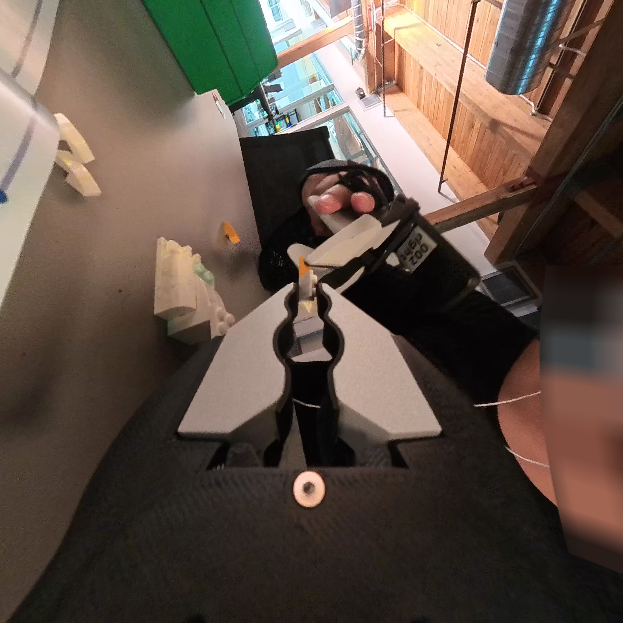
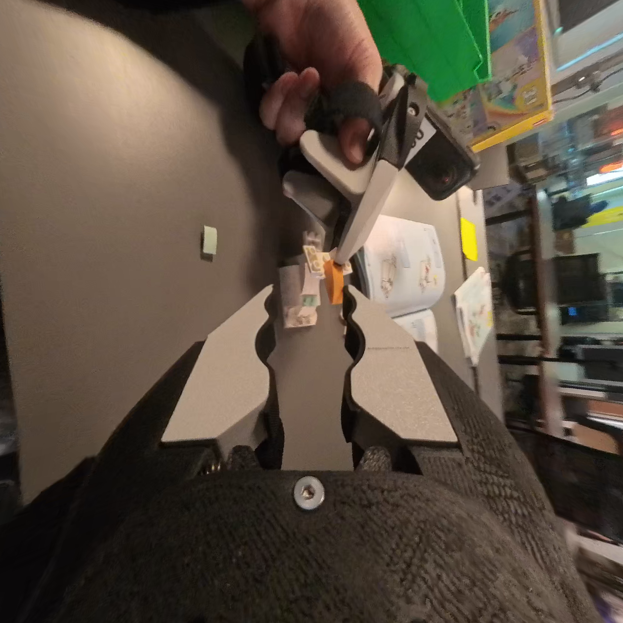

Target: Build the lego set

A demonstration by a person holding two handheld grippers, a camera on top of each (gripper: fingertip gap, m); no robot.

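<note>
My left gripper [image 1: 307, 286] is shut on a small white lego assembly [image 1: 306, 305] with an orange piece [image 1: 304, 267] at its far end, held above the grey table [image 1: 101, 256]. My right gripper [image 1: 301, 258], held by a hand, has its tips at that orange piece. In the right wrist view my right gripper [image 2: 308, 290] is open, its jaws either side of the white assembly [image 2: 312, 269] and the orange piece [image 2: 333, 281]. The orange piece lies close to my right fingertip [image 2: 349, 293]. The left gripper [image 2: 317, 266] reaches in from above.
A larger white lego build [image 1: 182, 290] with pale green parts, a loose orange piece [image 1: 231, 232] and white curved pieces [image 1: 77, 158] lie on the table. A pale green tile [image 2: 209, 243], an open instruction booklet [image 2: 401, 266], a green bin [image 2: 421, 40] and a lego box [image 2: 515, 84] are also here. My two grippers' fingertips are within a few centimetres of each other.
</note>
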